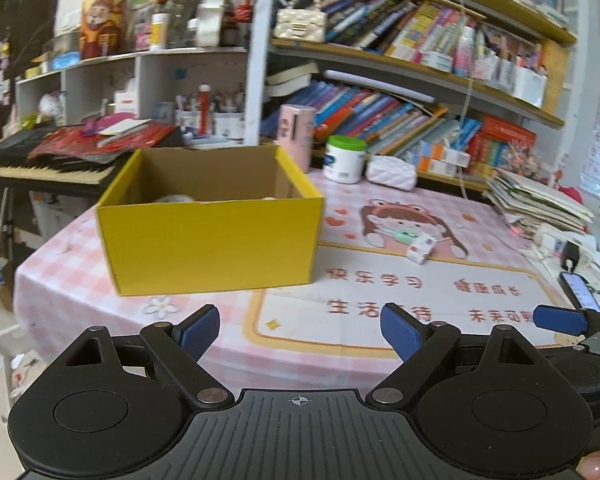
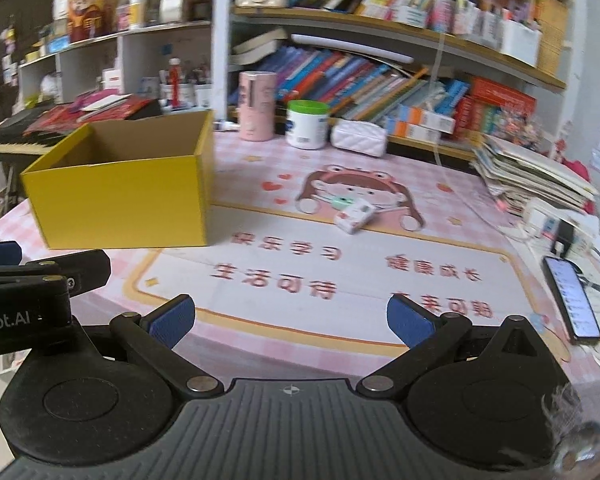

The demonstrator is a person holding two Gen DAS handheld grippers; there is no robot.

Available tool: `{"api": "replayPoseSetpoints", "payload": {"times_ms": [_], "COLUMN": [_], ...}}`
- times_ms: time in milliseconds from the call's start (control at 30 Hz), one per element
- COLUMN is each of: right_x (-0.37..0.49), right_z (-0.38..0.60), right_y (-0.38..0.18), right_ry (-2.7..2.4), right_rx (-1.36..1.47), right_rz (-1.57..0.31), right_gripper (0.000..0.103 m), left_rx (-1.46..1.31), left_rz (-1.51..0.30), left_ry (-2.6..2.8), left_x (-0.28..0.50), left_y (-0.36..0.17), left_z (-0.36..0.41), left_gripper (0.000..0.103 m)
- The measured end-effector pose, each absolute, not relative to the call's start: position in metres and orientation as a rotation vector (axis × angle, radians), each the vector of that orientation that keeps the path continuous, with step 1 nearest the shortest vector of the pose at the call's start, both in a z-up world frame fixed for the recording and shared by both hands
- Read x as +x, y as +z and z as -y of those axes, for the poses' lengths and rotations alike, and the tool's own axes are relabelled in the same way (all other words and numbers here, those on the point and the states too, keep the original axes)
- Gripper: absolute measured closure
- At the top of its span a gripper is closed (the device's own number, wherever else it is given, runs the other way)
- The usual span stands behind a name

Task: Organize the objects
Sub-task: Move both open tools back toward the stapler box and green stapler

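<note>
Item one, the working surface: we are looking at a table (image 2: 380, 280) under a pink checked cloth with a cartoon girl printed on it, and a broad bare stretch is lying open between the near edge and the objects. Clutter is crowding the right edge: a phone (image 2: 571, 300) lying flat, a leaning stack of books (image 2: 536, 178).

Item two: a yellow cardboard box (image 1: 210, 236), open-topped, plain brown inside, is sitting toward the table's left side, one corner turned toward us; pale items are showing just above its front rim in the left view, too blurred to name.

Item three: a small white carton (image 2: 355, 216), rectangular, is lying tilted on the printed figure, well apart from the box, touching a small mint-green object (image 2: 342, 202).

Item four: we are holding the left gripper (image 1: 300, 330) and the right gripper (image 2: 290, 320) above the near edge, each with blue ribbed pads spread wide and nothing between them.
</note>
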State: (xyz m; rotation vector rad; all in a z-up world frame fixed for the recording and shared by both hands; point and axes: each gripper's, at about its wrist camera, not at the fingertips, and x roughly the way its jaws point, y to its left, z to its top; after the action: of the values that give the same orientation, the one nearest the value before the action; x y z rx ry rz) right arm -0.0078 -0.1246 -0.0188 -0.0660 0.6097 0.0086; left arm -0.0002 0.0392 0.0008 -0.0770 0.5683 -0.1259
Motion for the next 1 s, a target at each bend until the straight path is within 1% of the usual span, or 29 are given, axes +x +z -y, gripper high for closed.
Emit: {"api": "replayPoseSetpoints", "payload": {"times_ms": [567,1000], "right_x": [0.03,0.092], "right_z": [0.188,0.226], "right_y": [-0.026,-0.031], "right_ry": [-0.083,-0.056], "right_rx": [-0.036,-0.047], "right_rz": [-0.656,-0.692], "right_gripper": [0.0,0.0], "left_rx": [-0.055,-0.07], "left_rz": [-0.615,-0.641], "left_ry": [-0.206,-0.163], "left_x": [0.051,0.103], "left_y": [-0.007,-0.012], "left_z": [0.022,0.053], "left_gripper": [0.013,0.013]}}
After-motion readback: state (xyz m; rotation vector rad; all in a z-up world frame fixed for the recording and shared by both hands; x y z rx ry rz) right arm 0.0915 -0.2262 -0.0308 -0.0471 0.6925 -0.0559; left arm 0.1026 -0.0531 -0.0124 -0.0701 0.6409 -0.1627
